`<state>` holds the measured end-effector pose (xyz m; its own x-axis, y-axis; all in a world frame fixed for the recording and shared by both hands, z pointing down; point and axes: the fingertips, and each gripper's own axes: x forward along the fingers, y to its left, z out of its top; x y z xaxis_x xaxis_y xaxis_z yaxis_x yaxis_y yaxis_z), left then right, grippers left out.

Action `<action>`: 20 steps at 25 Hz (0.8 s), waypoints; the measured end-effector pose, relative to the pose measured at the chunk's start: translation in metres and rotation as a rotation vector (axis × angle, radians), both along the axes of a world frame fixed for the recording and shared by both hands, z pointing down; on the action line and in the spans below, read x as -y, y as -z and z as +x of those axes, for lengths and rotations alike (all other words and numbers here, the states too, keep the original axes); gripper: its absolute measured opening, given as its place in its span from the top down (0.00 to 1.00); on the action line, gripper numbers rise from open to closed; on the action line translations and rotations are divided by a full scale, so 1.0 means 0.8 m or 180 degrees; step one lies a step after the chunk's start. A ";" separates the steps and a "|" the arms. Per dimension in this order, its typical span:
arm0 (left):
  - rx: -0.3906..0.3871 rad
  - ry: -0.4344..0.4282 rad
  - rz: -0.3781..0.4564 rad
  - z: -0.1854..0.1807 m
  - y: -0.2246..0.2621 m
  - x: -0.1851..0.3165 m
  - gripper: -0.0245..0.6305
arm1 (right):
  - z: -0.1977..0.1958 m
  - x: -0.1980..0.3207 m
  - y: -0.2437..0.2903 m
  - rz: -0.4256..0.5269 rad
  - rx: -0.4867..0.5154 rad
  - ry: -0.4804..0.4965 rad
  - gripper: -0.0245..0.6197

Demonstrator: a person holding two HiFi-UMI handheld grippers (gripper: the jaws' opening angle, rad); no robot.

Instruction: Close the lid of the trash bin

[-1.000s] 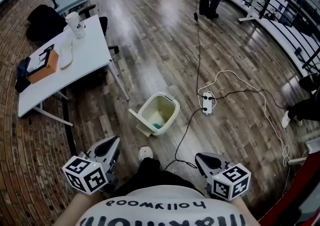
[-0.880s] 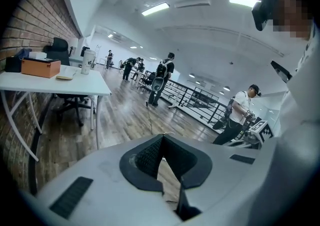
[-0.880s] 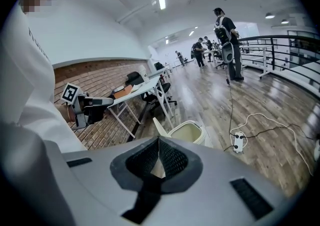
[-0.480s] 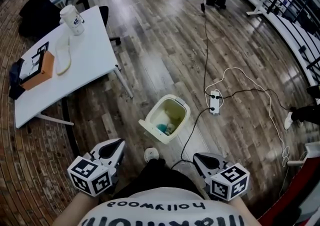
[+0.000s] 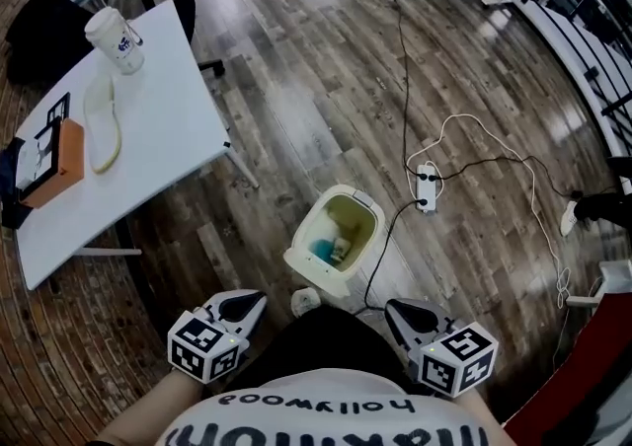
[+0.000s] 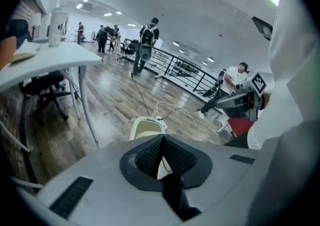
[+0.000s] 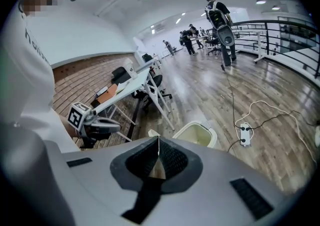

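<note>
Head view looks down into the cream trash bin (image 5: 336,237), open on the wood floor (image 5: 296,89) at 12 o'clock from both grippers, blue rubbish (image 5: 322,250) inside. The gripper views show only its rim. Its lid (image 5: 314,273) hangs at the bin's 7 o'clock side. The left gripper (image 5: 255,300) and right gripper (image 5: 395,309) are pinched closed and empty.

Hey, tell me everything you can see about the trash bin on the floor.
The trash bin is a small, pale cream tub, plastic by the look, with rounded corners, standing upright on the wood floor. It is open: its lid appears to hang down the side nearest the camera. Inside lie a teal item and a paler one beside it. A black cable runs close past its right side; whether they touch is unclear.
</note>
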<state>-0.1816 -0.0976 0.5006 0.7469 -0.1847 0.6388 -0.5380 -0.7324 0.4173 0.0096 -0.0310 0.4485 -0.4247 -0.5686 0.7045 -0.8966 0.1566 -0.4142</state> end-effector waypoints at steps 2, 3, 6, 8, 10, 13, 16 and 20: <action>0.0111 -0.0152 -0.0210 -0.001 -0.035 -0.011 0.95 | 0.000 0.003 0.000 -0.0028 -0.0018 -0.0056 0.95; 0.0176 -0.0211 -0.0312 -0.001 -0.053 -0.016 0.95 | 0.002 0.001 -0.001 -0.0054 -0.0034 -0.0084 0.95; 0.0381 -0.0374 -0.0555 0.002 -0.100 -0.027 0.95 | 0.008 -0.015 -0.012 -0.0217 -0.0064 -0.0245 0.95; 0.0403 -0.0466 -0.0664 0.011 -0.120 -0.030 0.95 | 0.013 -0.026 -0.020 -0.0326 -0.0048 -0.0391 0.95; 0.0374 -0.0572 -0.0710 0.024 -0.133 -0.028 0.95 | 0.016 -0.032 -0.027 -0.0402 -0.0012 -0.0536 0.95; 0.0398 -0.0727 -0.0679 0.037 -0.154 -0.020 0.95 | 0.011 -0.038 -0.035 -0.0478 0.0018 -0.0640 0.95; 0.0587 -0.1036 -0.0545 0.047 -0.182 -0.015 0.95 | 0.008 -0.044 -0.037 -0.0548 -0.0021 -0.0640 0.95; 0.0518 -0.1315 -0.0479 0.080 -0.181 -0.006 0.95 | 0.014 -0.049 -0.035 -0.0555 -0.0080 -0.0680 0.95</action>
<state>-0.1173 -0.0931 0.6458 0.6262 0.2107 0.7506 -0.2813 -0.8369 0.4696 0.0209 0.0085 0.4767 -0.2895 -0.5125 0.8084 -0.9120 -0.1088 -0.3955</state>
